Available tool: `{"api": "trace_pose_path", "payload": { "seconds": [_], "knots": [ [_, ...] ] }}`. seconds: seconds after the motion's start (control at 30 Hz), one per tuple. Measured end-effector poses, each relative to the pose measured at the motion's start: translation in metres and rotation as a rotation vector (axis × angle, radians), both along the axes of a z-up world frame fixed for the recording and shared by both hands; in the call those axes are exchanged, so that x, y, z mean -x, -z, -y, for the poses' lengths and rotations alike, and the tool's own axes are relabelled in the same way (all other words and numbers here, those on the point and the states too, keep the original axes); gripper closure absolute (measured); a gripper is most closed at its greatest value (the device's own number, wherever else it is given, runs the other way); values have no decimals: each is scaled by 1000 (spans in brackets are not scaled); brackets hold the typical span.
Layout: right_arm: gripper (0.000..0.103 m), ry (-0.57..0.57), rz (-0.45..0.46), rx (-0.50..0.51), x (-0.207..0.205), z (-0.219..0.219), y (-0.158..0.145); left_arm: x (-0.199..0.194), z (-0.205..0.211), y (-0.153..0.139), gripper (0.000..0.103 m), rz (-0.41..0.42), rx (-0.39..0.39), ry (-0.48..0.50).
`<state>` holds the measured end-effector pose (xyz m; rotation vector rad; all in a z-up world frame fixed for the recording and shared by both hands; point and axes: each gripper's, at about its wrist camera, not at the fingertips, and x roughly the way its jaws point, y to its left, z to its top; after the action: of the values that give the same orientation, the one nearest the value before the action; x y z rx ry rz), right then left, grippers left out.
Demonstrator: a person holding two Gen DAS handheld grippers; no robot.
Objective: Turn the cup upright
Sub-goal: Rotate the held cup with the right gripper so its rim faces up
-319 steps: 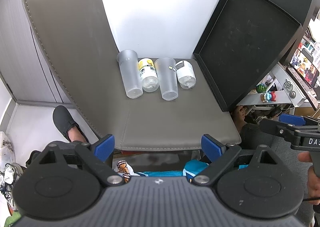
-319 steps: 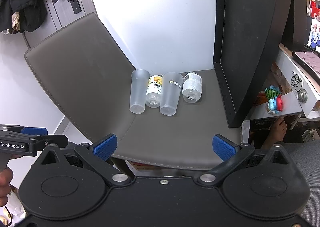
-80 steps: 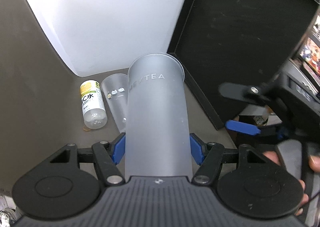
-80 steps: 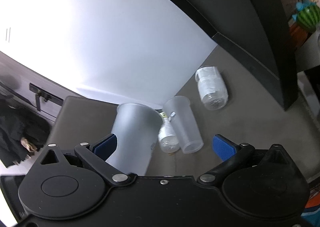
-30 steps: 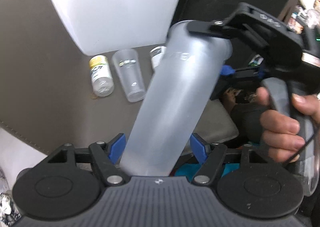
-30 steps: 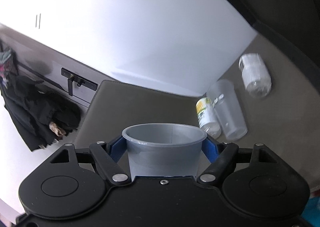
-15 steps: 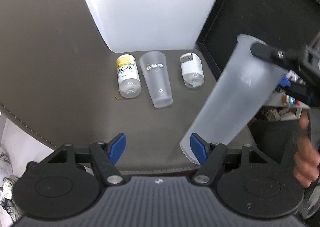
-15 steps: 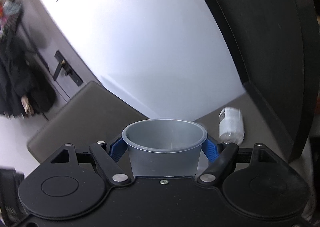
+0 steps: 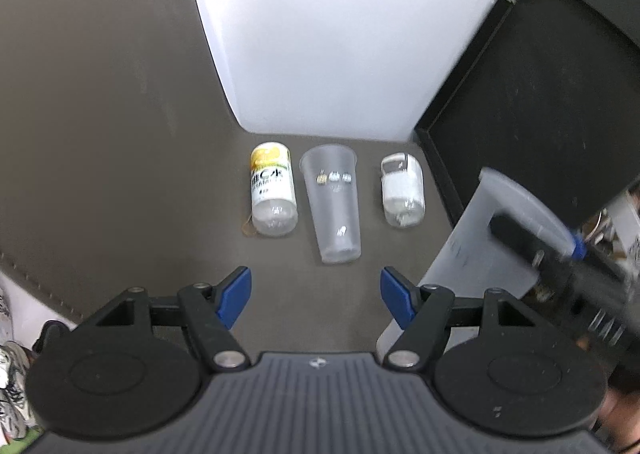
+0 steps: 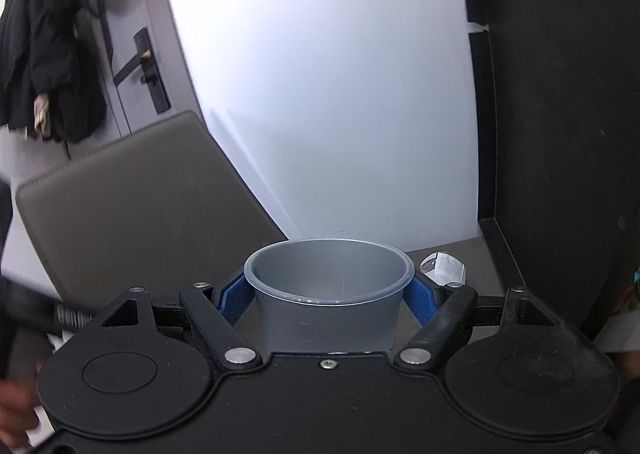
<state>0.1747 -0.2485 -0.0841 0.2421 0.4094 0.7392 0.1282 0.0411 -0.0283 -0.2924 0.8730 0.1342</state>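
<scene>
My right gripper point(image 10: 329, 296) is shut on a frosted plastic cup point(image 10: 328, 294), gripped near the rim with its mouth facing up. In the left wrist view the same cup point(image 9: 484, 250) stands tilted at the right over the grey chair seat point(image 9: 160, 214), with the right gripper's black finger across its rim. My left gripper point(image 9: 316, 290) is open and empty. A second clear cup point(image 9: 334, 202) lies on its side on the seat ahead of it.
A yellow-labelled bottle point(image 9: 272, 190) and a white-labelled bottle point(image 9: 402, 190) lie on either side of the lying cup. A black tray point(image 9: 540, 114) leans at the right. The chair back point(image 10: 132, 214) rises at the left, against a white wall.
The left gripper has let go of the frosted cup and is open. The right gripper has carried the cup rightward and down, turning it closer to upright.
</scene>
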Motion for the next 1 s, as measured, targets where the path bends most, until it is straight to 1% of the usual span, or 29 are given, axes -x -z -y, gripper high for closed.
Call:
{"api": "trace_pose_path", "payload": {
  "seconds": [0.1, 0.2, 0.37, 0.5, 0.6, 0.77, 0.9, 1.0],
  "knots": [
    [26, -6, 19, 35, 2, -8, 4, -9, -1, -3, 33, 20, 14, -15],
    [26, -21, 20, 40, 1, -11, 9, -16, -2, -6, 33, 37, 39, -22],
    [26, -24, 76, 108, 5, -22, 14, -27, -3, -5, 33, 52, 68, -37],
    [26, -40, 90, 133, 8, -29, 20, -32, -4, -2, 33, 57, 101, -34],
    [26, -50, 113, 167, 10, -35, 23, -35, -4, 3, 33, 49, 119, -34],
    [26, -52, 126, 211, 12, -42, 28, -38, -3, 14, 33, 24, 142, -25],
    [25, -45, 177, 246, 17, -47, 31, -41, 2, 23, 33, 3, 155, -9],
    [25, -54, 161, 273, 17, -51, 35, -43, 6, 31, 33, -22, 157, -1]
  ]
}}
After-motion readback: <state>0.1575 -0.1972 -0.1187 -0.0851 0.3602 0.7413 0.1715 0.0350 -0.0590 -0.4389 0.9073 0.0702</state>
